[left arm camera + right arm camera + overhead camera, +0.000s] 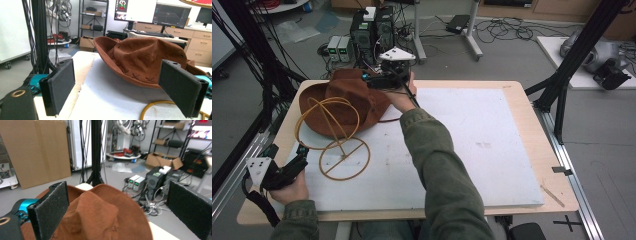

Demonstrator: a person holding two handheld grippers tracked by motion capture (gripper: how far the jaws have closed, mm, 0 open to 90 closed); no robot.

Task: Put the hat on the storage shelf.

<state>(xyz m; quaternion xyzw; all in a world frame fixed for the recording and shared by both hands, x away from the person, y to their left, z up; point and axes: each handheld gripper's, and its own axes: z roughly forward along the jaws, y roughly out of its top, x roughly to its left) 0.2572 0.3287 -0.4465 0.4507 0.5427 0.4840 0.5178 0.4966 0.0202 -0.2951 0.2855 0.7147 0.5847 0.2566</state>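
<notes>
High view shows a brown hat (343,102) lying at the far left of the desk (532,145), partly on the white mat (472,145) that covers most of the desktop. The hat looks like soft suede, with a wide curled brim and a creased, dented crown. In the left gripper view its side carries small cross-shaped stitches and a metal eyelet near the top, and the brim rim curves up on the left. A thin cord trails from the hat onto the mat toward the person's sleeve (442,170).

Just in front of the hat stands a yellow wire stand (339,135), one hoop flat on the mat and another raised and overlapping the hat's near brim as seen from above.

The right gripper (379,80) hovers over the far side of the hat, by the crown. In the right gripper view its two black padded fingers (51,207) stand wide apart, one to each side of the crown, which rises between them; whether either pad touches the suede cannot be told.

The left gripper (297,162) sits low at the near left edge of the desk, just beside the stand's flat hoop. In the left gripper view its fingers (61,85) are also spread wide, with nothing between them; the hat lies beyond, and a curve of the yellow wire shows near the right finger.
</notes>
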